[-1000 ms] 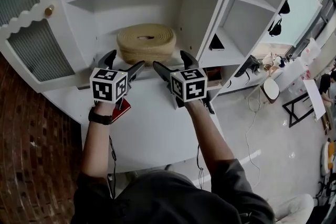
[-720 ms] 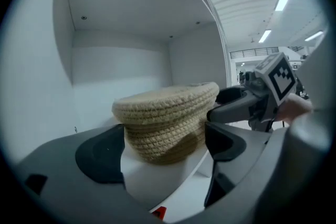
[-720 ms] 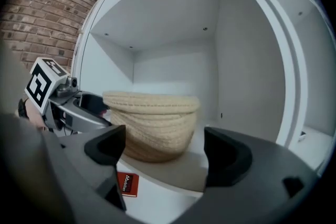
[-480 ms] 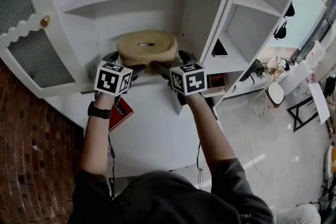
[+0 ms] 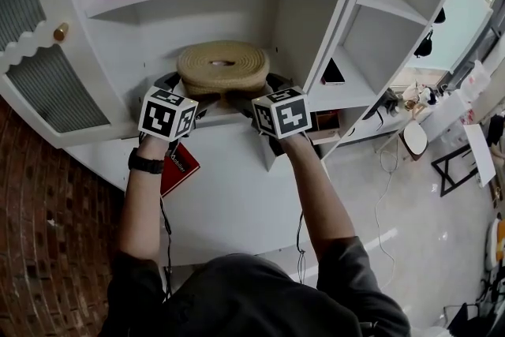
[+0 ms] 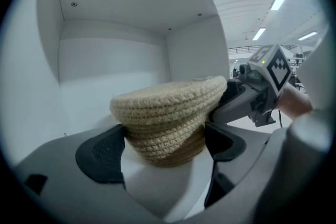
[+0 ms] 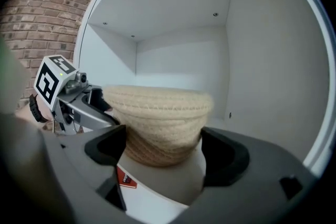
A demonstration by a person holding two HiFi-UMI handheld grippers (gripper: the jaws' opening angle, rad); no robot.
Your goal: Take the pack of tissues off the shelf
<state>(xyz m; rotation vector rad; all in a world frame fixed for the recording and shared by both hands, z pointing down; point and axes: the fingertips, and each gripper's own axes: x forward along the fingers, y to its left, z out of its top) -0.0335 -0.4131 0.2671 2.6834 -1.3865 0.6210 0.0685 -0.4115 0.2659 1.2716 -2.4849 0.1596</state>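
Left claw [image 6: 165, 147] and right claw [image 7: 163, 153], jaws apart, each straddle one end of woven tissue basket [image 5: 223, 63] on shelf [image 5: 296, 31], likely for level two-handed lift.

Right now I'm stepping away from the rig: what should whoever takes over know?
Left claw: open, jaws either side of the round woven rope basket's left edge.
Right claw: open, straddling its right edge.
Basket rests on the white shelf, not lifted.
Done: both claws placed round it.
Left: close both, lift it out.
No plain tissue pack shows; the basket is likely the target.
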